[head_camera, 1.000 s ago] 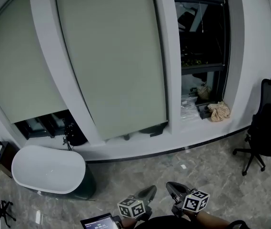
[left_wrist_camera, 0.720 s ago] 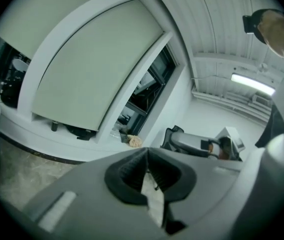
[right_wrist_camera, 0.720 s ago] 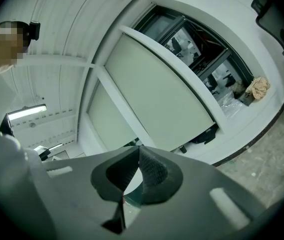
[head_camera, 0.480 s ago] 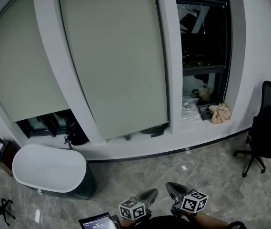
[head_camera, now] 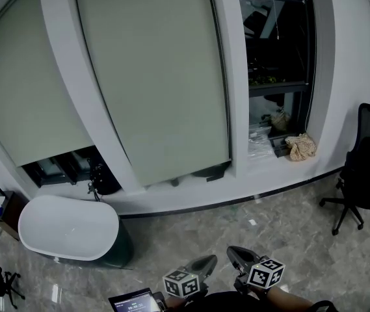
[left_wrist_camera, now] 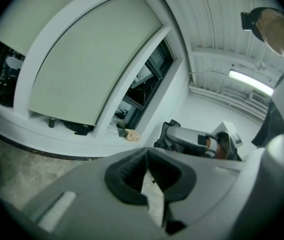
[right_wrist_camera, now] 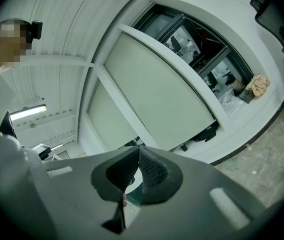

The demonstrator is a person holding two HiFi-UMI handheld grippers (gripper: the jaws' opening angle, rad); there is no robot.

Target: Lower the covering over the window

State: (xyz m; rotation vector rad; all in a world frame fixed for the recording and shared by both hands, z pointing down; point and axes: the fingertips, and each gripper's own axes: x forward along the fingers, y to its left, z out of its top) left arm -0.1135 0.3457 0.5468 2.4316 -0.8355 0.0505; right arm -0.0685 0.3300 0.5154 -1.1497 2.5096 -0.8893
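Blind (head_camera: pixel 152 77) plain, pale; screen (head_camera: pixel 132 302) text illegible.

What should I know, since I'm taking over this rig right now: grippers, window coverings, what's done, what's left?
Grippers: left gripper shut, empty; right gripper shut, empty; both low by the body, away from the windows.
Things: left blind down except a gap at the bottom; middle blind almost fully down; right window uncovered.
Done: nothing on the right window.
Left: probably go there and lower its covering; no pull cord is clear from here.
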